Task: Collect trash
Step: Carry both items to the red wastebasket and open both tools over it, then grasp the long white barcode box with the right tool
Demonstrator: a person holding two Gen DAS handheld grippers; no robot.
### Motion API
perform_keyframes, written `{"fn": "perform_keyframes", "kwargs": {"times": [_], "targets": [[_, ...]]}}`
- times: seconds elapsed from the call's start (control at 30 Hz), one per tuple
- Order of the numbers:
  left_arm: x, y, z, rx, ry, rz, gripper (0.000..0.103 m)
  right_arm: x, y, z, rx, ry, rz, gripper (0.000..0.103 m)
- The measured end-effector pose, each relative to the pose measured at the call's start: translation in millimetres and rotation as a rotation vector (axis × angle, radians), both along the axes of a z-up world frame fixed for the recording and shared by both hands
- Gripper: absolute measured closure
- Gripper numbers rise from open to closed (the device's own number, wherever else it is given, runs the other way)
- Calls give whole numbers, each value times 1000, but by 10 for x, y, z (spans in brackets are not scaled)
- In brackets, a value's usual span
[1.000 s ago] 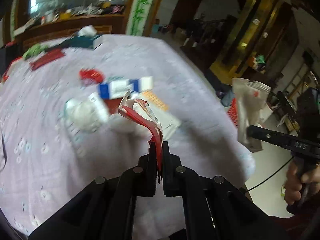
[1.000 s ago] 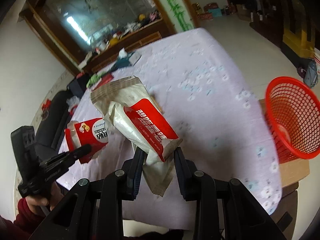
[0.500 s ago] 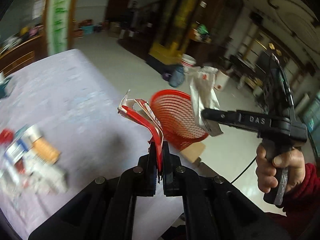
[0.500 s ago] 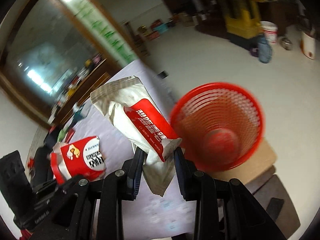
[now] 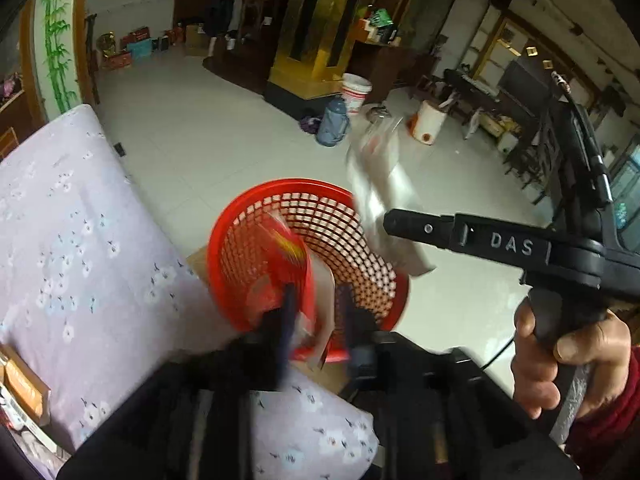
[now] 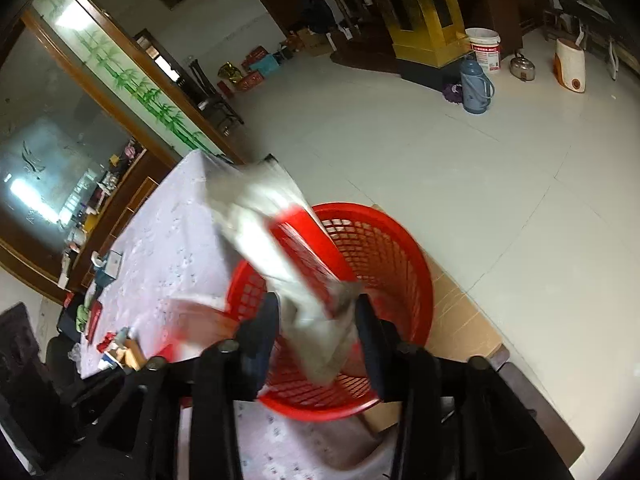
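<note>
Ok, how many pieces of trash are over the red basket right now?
2. A red wrapper at the left tool, a white-and-red pack at the right tool, both blurred over the basket. More may lie hidden inside.

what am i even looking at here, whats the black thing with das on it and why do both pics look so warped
There is no robot here. A person holds a black two-finger gripper in each hand, and each gripper carries a fisheye camera looking along its fingers; that lens causes the warping.

The left wrist view shows the left gripper at the bottom. The "DAS" tool is the right gripper, held by a hand. The right wrist view looks along that same right gripper.

Both hover at a red mesh basket beside a table under a floral cloth, with some packets at its edge. The jaws of both stand apart: a red wrapper and a grey-and-red pouch, both blurred, seem to be dropping in.
</note>
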State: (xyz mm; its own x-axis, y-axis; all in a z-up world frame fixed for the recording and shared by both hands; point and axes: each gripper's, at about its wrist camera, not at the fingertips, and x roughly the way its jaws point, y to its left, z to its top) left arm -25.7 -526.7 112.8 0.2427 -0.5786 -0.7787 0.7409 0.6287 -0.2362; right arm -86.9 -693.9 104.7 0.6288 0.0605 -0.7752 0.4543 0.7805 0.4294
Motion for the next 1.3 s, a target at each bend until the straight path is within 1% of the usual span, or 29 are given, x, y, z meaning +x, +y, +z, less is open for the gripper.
{"fn": "perform_keyframes", "kwargs": {"times": [0.07, 0.17, 0.27, 0.3, 0.4, 0.57, 0.87, 1.03, 1.13, 1.2, 1.3], "targets": [[-40, 14, 53, -17, -15, 7, 64, -28, -30, -6, 1, -3, -7, 57], [-90, 115, 121, -33, -9, 23, 62, -88, 9, 54, -24, -15, 18, 56], [-156, 446, 199, -51, -26, 78, 49, -98, 154, 111, -27, -33, 70, 56], [-160, 559, 203, -56, -26, 100, 48, -82, 233, 134, -28, -35, 93, 56], [-186, 880, 179, -69, -3, 166, 48, -53, 475, 140, -5, -50, 162, 56], [-274, 1474, 142, -69, 8, 297, 48, 69, 954, 58, 23, -39, 287, 56], [-552, 2542, 103, -77, 13, 484, 48, 202, 2028, -32, 26, -24, 523, 56], [-669, 3147, 2, -80, 29, 596, 48, 357, 2719, -92, 17, -25, 676, 56], [-741, 3451, -51, -59, 35, 652, 48, 547, 3028, -165, 13, -15, 735, 56], [-808, 3634, -76, -60, 42, 678, 48, 697, 3174, -233, 19, -9, 754, 56], [-874, 3879, -96, -63, 55, 711, 48, 918, 3303, -342, -20, 10, 751, 56]]}}
